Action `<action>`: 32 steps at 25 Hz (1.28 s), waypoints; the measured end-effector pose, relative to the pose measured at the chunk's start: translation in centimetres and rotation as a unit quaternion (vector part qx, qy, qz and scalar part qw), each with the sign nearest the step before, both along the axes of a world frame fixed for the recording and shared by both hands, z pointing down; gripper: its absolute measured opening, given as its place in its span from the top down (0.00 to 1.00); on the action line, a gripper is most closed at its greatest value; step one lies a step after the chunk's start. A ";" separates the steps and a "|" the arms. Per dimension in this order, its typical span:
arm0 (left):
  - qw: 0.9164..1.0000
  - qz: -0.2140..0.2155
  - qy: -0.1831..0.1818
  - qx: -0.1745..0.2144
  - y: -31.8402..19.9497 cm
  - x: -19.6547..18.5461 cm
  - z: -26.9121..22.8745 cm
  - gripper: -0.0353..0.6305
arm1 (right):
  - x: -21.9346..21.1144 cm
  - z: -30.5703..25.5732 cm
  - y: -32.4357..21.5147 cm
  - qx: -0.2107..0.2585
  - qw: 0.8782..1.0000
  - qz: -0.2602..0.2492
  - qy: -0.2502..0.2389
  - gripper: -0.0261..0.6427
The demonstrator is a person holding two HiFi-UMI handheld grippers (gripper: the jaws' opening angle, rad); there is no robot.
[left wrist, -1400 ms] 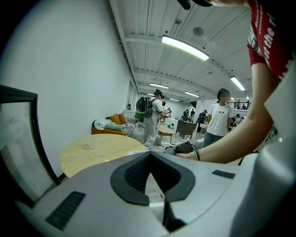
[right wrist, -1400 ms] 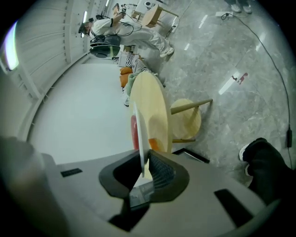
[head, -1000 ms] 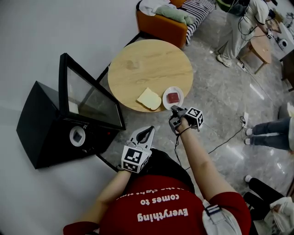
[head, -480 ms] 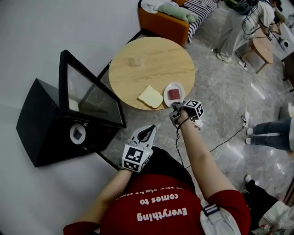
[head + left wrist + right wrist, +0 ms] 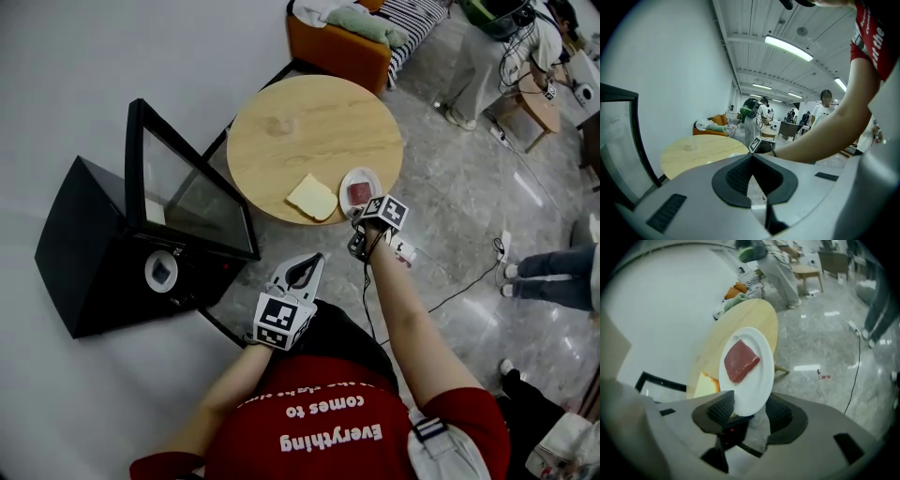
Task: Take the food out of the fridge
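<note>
A white plate [image 5: 348, 184] with a slab of red meat [image 5: 358, 195] rests at the near edge of the round wooden table [image 5: 300, 131], beside a slice of bread [image 5: 312, 198]. My right gripper [image 5: 359, 221] points down at the plate's near rim. In the right gripper view the plate [image 5: 754, 383] stands between the jaws, which are opening, with the meat [image 5: 740, 361] on it. The right pad is clear of the rim. My left gripper [image 5: 300, 272] hangs lower, near my body, with its tips together and nothing in it [image 5: 751, 155]. The black fridge [image 5: 84, 253] stands left with its glass door [image 5: 178, 192] open.
An orange sofa [image 5: 342, 42] piled with clothes stands behind the table. People [image 5: 487, 66] stand at the right by a small wooden table [image 5: 530, 98], and a cable [image 5: 459, 291] runs over the stone floor.
My right gripper has rolled and come closer to the plate, its marker cube now next to the rim. The plate and bread stay on the table. The left gripper has kept still.
</note>
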State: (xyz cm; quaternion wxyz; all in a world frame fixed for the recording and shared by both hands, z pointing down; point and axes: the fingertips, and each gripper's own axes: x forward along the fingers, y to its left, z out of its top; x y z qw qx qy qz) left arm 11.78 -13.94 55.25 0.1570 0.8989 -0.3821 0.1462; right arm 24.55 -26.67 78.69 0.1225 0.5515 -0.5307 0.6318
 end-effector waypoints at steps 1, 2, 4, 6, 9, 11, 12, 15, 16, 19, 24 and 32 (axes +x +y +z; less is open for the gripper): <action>1.000 -0.001 0.000 0.001 -0.1 0.0 -0.1 0.94 | 0.2 -0.2 -0.1 0.007 0.999 -0.027 0.032 0.67; 1.000 -0.001 0.000 0.001 -0.2 -0.1 -0.2 0.94 | 0.4 -0.4 -0.2 0.014 0.997 -0.050 0.058 0.66; 1.000 -0.003 0.000 0.003 -0.4 -0.3 -0.3 0.94 | 0.7 -0.8 -0.6 0.024 0.991 -0.084 0.101 0.65; 1.000 -0.004 0.001 0.005 -0.5 -0.4 -0.3 0.94 | 1.0 -1.1 -1.0 0.031 0.983 -0.112 0.140 0.63; 1.000 -0.001 0.002 0.007 -0.5 -0.3 -0.5 0.94 | 1.7 -1.5 -1.1 0.033 0.978 -0.119 0.170 0.63; 1.000 0.000 0.002 0.008 -0.4 -0.1 -0.7 0.94 | 2.4 -1.5 -1.0 0.029 0.984 -0.085 0.156 0.63; 1.000 0.001 0.003 0.008 -0.3 0.0 -0.7 0.94 | 2.8 -1.6 -0.9 0.029 0.987 -0.062 0.143 0.63; 1.000 -0.001 0.002 0.012 -0.6 0.1 -0.7 0.94 | 3.7 -2.1 -0.8 0.033 0.993 -0.011 0.116 0.63; 1.000 -0.003 0.002 0.013 -0.8 0.1 -0.7 0.94 | 4.1 -2.6 -0.8 0.040 0.993 0.005 0.115 0.64; 1.000 -0.008 0.005 0.017 -1.5 0.0 -0.9 0.94 | 4.3 -4.7 -0.8 0.086 0.991 0.057 0.088 0.94; 1.000 -0.013 0.012 0.026 -2.2 0.5 -1.6 0.94 | 1.6 -9.1 0.0 0.174 0.982 0.076 -0.016 0.94; 0.999 -0.019 0.022 0.031 -2.0 0.7 -2.3 0.94 | -5.8 -18.2 7.3 0.267 0.957 -0.022 -0.110 0.94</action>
